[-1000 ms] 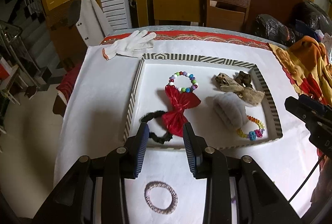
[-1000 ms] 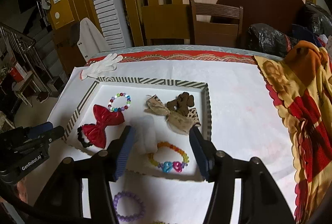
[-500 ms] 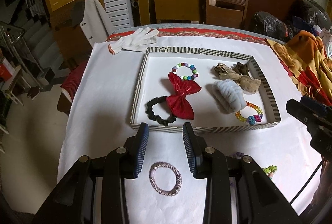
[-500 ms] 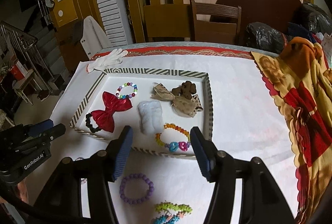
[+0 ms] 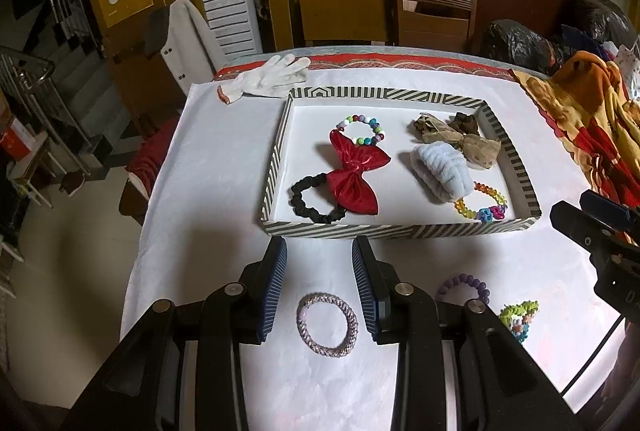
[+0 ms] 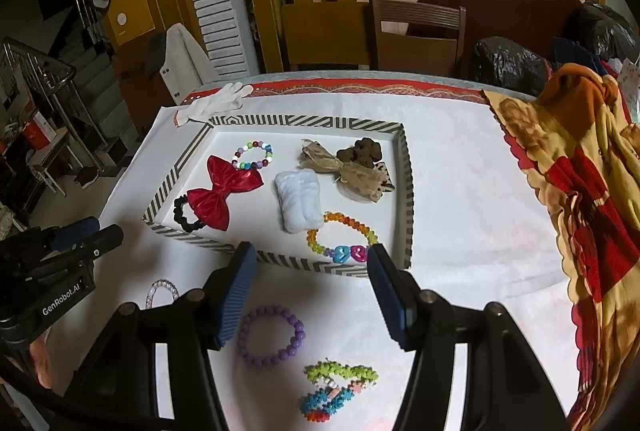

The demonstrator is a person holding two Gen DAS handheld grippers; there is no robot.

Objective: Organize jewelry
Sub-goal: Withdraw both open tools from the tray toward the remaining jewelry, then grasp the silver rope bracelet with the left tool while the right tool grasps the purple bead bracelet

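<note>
Landmark: shallow rectangular tray with black-and-white striped rim, on the white-clothed surface.
Inside tray: red satin bow on a black scrunchie; multicoloured bead bracelet behind the bow; pale blue fluffy scrunchie; tan mesh bow toward the far right corner; orange bead bracelet with blue and pink hearts at the near right edge.
Outside tray, near side: pink-and-white woven bangle; purple bead bracelet; green and blue spiky bands.
Left gripper: jaws apart, empty, above the woven bangle.
Right gripper: jaws apart, empty, above the purple bracelet.
Beyond tray: white cotton glove, far left corner.
</note>
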